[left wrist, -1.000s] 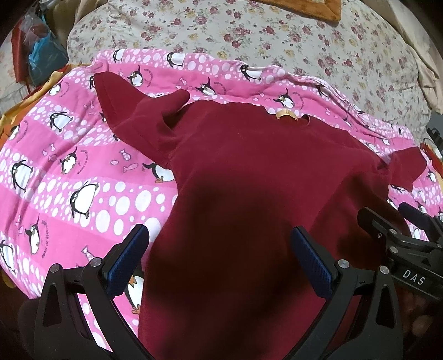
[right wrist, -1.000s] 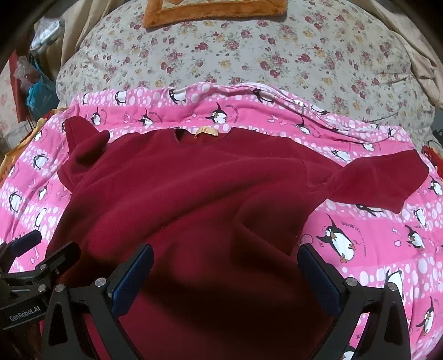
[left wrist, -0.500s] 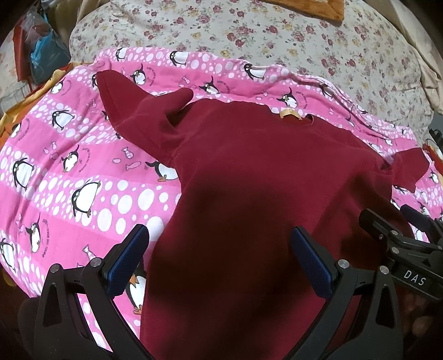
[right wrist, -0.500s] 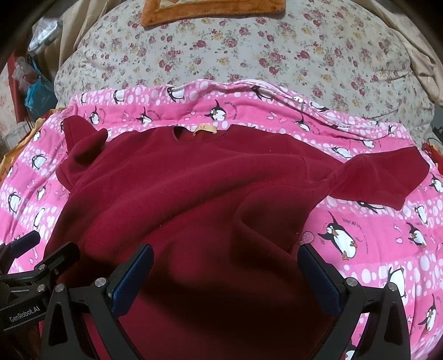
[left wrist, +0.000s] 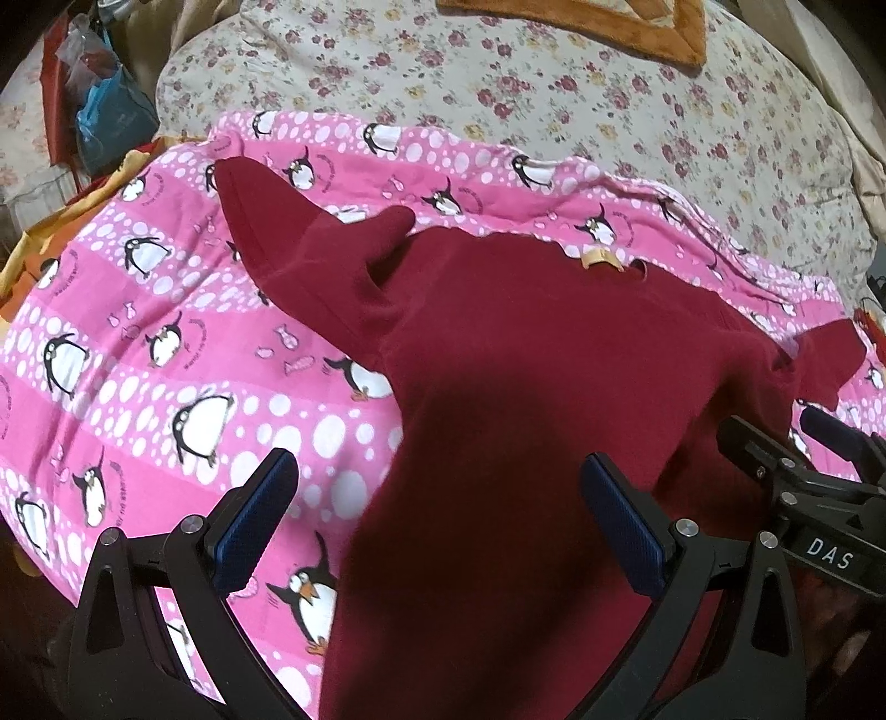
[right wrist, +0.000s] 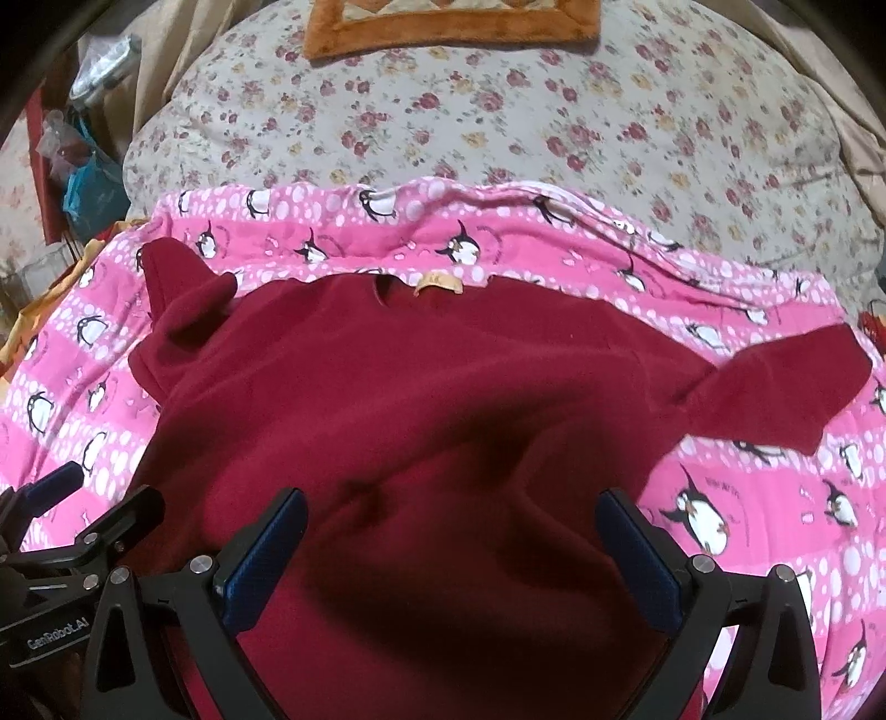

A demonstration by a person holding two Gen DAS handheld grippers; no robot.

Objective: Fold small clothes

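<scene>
My left gripper (left wrist: 437, 509) hangs with its jaws spread wide above the dark red top (left wrist: 542, 399), gripping nothing. The top lies spread on a pink penguin blanket (left wrist: 166, 354), one sleeve (left wrist: 299, 260) bunched toward the far left, a yellow neck label (left wrist: 601, 257) at its collar. My right gripper (left wrist: 819, 471) shows at the right edge. A floral quilt (left wrist: 554, 99) lies beyond.

Bedding and clutter around the work spot

A pink penguin-print blanket (left wrist: 166, 354) lies over a cream floral quilt (right wrist: 554, 127), with an orange-bordered mat (right wrist: 454, 27) at the quilt's far edge. Off to the left sit a blue plastic bag (left wrist: 111, 122) and crumpled yellow-orange cloth (left wrist: 33, 249) beside the blanket's edge.
</scene>
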